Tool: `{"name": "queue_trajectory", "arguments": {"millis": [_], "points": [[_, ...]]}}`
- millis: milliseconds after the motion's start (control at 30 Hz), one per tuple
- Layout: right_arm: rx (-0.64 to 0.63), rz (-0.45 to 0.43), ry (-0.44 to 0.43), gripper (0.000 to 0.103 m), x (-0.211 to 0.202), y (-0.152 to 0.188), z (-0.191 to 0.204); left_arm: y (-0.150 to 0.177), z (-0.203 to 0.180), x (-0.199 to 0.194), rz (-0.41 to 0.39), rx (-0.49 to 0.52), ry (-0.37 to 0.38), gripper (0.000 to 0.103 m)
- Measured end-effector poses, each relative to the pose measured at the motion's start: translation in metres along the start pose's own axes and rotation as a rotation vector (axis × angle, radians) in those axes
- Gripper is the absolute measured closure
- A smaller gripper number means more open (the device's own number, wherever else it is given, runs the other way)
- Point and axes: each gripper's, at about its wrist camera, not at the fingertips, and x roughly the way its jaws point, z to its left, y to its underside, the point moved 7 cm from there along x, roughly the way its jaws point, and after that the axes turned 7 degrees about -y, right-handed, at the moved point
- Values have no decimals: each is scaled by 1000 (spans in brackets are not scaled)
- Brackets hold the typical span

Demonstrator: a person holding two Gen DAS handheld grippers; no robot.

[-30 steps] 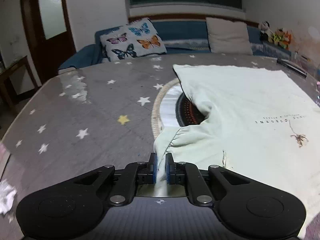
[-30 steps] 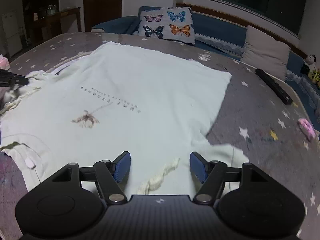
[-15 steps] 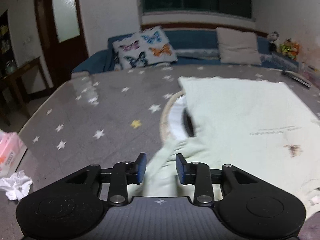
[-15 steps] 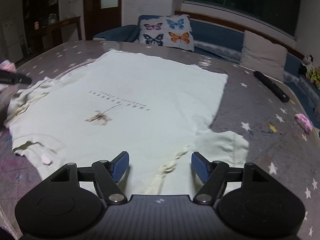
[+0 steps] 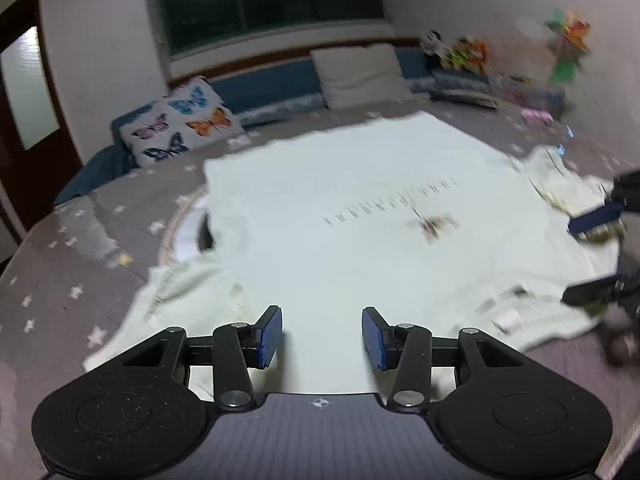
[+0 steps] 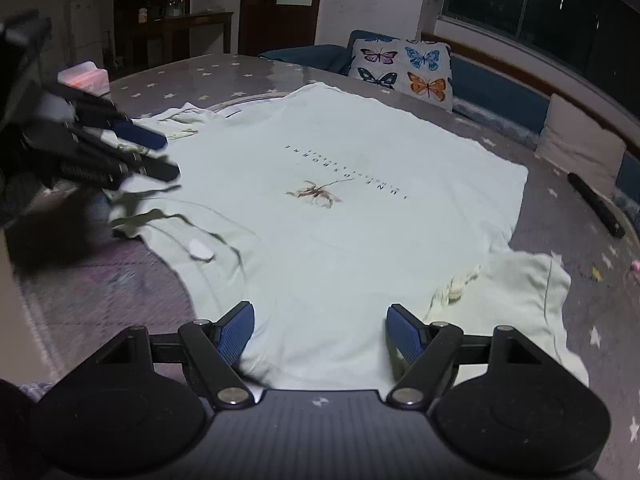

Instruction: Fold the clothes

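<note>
Two open grippers, one flat T-shirt.
Both the left gripper (image 5: 322,338) and right gripper (image 6: 320,334) gape empty over the T-shirt (image 6: 340,216) spread on the table (image 6: 240,76); its far rumpled sleeve (image 5: 188,284) could bunch any fold.

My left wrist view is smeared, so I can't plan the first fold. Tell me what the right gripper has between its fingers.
Observer: Nothing. The right gripper is open, with the near edge of the T-shirt below it.
Operator: Report the sleeve on that side.
Observer: That sleeve lies spread out on the table, with a bunched seam where it joins the body.
Operator: Name anything lying past it.
Observer: A long black bar lies on the table beyond the sleeve, clear of the cloth. I can't tell what it is.
</note>
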Motion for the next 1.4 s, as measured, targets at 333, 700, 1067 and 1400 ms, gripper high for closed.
{"name": "queue_trajectory", "arguments": {"millis": [333, 700, 1067, 1400], "points": [[185, -119, 108, 30, -17, -22, -72, -10, -13, 3, -11, -29, 33, 50], [382, -117, 194, 44, 20, -16, -150, -17, -34, 22, 27, -47, 68, 50], [505, -149, 240, 46, -23, 22, -157, -28, -47, 22, 10, -32, 88, 46], [593, -128, 361, 46, -59, 67, -154, -48, -100, 23, -24, 17, 184, 36]]}}
